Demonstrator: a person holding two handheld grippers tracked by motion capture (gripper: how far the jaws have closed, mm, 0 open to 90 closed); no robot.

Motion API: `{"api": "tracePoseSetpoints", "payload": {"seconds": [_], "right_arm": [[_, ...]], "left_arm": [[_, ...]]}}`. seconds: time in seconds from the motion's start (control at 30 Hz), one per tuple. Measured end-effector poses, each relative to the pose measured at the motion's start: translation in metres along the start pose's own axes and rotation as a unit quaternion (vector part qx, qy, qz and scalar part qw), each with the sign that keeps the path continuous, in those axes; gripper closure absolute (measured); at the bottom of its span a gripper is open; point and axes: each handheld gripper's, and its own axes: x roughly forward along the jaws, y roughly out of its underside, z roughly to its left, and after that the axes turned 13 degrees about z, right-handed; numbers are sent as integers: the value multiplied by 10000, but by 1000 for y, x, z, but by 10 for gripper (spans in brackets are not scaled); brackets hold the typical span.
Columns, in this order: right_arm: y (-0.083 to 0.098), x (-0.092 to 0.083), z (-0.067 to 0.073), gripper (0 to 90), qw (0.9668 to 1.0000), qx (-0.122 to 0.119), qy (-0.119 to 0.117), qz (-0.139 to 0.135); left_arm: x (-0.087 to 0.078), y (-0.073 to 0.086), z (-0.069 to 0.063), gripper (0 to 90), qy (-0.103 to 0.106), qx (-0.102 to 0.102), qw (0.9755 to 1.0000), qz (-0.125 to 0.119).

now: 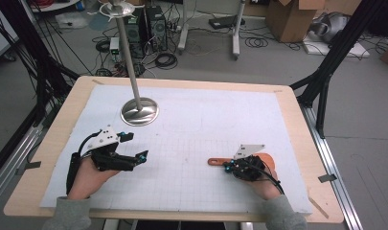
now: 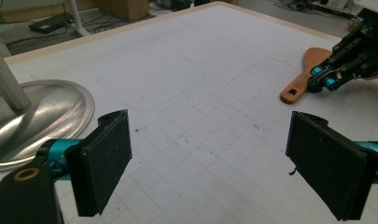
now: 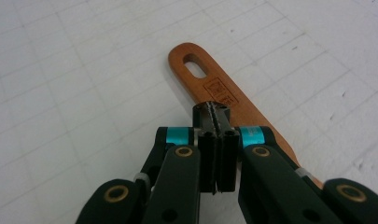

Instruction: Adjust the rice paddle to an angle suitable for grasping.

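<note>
While the right gripper (image 1: 228, 166), jaws pressed together with nothing between, hovered just above its handle, the wooden spatula (image 1: 220, 161) lay flat near the table's (image 1: 297, 158) front right corner. Left gripper (image 1: 142, 156): jaws wide, empty, front left, near the metal stand base (image 1: 139, 112).

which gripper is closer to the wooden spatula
Right. The right gripper sits shut directly over the wooden spatula handle, while the left gripper rests open across the mat, well apart from it.
</note>
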Motion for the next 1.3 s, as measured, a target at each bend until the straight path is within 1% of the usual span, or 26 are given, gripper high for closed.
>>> {"api": "tracePoseSetpoints", "payload": {"seconds": [0.03,0.1,0.17,0.33,0.37,0.47,0.53,0.73,0.8,0.87,1.07,1.1,1.17,1.3], "right_arm": [[-2,1,-2,900,10000,30,-28,1],[-7,4,-9,900,9999,93,-52,-3],[-11,6,-13,900,9998,143,-97,43],[-20,10,-21,900,9998,143,-103,134],[-22,11,-23,900,9997,140,-120,141],[-25,12,-28,900,9996,155,-175,159],[-27,13,-31,900,9996,174,-149,187],[-34,16,-40,900,9993,206,-181,235],[-35,17,-44,900,9991,221,-283,228],[-36,18,-47,900,9989,239,-317,235],[-42,20,-54,900,9992,219,-205,268],[-43,21,-55,900,9990,269,-220,271],[-44,22,-57,900,9991,270,-222,256],[-45,23,-62,900,9991,339,-163,219]], "left_arm": [[-1,0,1,146,-11,25,10000,14],[-2,1,0,147,-4,-13,10000,-8],[-3,2,1,148,-22,2,10000,-13],[-8,4,2,149,-64,-28,10000,-28],[-9,5,2,149,-64,-61,10000,-37],[-10,6,3,150,-85,-54,9999,-31],[-11,7,3,150,-107,-62,9999,-24],[-15,9,3,151,-148,-83,9999,-16],[-16,10,4,151,-159,-78,9998,-16],[-17,11,4,152,-162,-101,9998,-26],[-19,12,7,152,-164,-119,9998,-47],[-19,12,7,152,-160,-128,9998,-57],[-20,12,8,152,-160,-132,9998,-66],[-18,11,8,152,-147,-118,9998,-63]]}}
